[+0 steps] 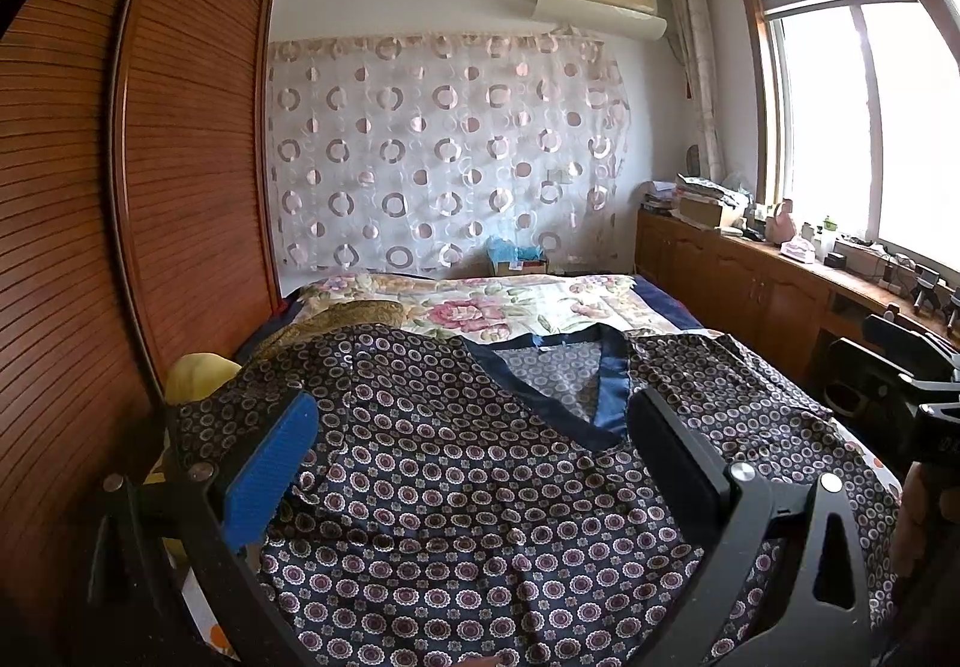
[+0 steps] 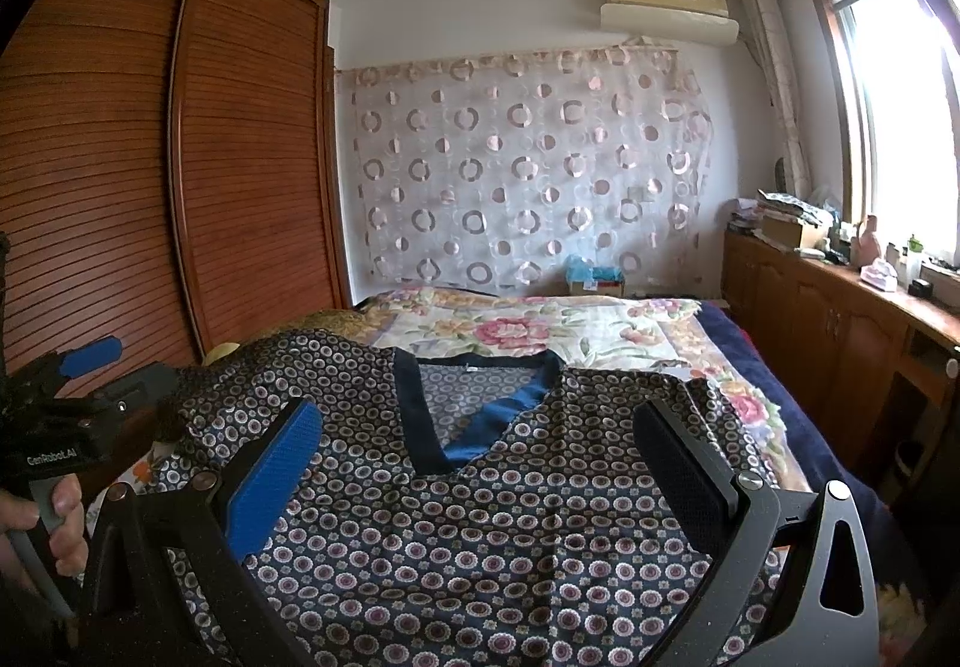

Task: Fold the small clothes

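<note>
Your blouse point(image 1: 456, 463) lies flat ahead, collar far; both hand-held grippers, left point(image 1: 474, 439) and right point(image 2: 480, 451), hover spread above it.

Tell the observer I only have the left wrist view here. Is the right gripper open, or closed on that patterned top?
Observer: The right gripper is open, with its fingers spread wide over the patterned top and nothing pinched between them.
Operator: Where is it aimed?
Observer: At the navy V-neck collar, which lies straight ahead between its fingers.
Operator: How does my left side look from over there?
Observer: The right wrist view shows a hand wrapped around the handle of the left gripper, at the left edge of the top.
</note>
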The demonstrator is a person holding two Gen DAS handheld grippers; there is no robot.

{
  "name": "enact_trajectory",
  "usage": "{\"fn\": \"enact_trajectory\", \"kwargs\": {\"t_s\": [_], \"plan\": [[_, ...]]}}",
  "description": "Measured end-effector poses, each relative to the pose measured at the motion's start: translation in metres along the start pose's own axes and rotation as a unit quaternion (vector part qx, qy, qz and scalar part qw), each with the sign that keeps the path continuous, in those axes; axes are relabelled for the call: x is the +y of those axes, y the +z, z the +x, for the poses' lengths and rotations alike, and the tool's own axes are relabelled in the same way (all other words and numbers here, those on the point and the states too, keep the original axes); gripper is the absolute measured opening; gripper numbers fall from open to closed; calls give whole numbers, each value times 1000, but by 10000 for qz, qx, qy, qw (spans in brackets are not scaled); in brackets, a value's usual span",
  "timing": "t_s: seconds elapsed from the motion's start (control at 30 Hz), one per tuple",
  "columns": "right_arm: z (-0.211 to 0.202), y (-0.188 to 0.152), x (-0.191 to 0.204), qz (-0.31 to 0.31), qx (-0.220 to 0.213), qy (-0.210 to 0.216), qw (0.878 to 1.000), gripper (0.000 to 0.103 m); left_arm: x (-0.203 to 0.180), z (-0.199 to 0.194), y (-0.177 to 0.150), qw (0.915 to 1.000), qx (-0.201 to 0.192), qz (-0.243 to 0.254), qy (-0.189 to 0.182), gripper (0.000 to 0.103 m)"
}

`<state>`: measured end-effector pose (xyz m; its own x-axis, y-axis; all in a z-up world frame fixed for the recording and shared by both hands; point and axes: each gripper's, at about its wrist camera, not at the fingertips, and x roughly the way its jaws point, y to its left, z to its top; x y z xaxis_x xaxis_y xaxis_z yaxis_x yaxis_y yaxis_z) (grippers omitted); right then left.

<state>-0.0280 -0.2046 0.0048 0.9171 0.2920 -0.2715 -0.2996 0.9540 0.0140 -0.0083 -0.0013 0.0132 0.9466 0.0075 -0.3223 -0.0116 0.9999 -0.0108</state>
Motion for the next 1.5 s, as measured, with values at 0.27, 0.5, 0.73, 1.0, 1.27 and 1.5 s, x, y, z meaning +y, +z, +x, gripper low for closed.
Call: {"fn": "enact_trajectory", "kwargs": {"t_s": [0.27,0.5,0.73,1.0,1.27,1.5], "plan": [[-2,0,0,18,-4,4,10000,103,1,-4,0,10000,-32,-15,-2,103],[-2,0,0,9,-15,17,10000,103,0,-4,-1,10000,-33,-8,3,103],[-2,0,0,2,-31,20,10000,103,0,-5,0,10000,-44,2,2,103],[-2,0,0,-28,-68,43,10000,103,-1,-8,0,10000,-65,23,-1,103],[-1,-1,-1,-36,-60,59,10000,103,-2,-9,1,10000,-72,25,3,103],[2,-3,-2,-32,5,101,9999,103,1,-8,-1,10000,-3,18,-14,103]]}}
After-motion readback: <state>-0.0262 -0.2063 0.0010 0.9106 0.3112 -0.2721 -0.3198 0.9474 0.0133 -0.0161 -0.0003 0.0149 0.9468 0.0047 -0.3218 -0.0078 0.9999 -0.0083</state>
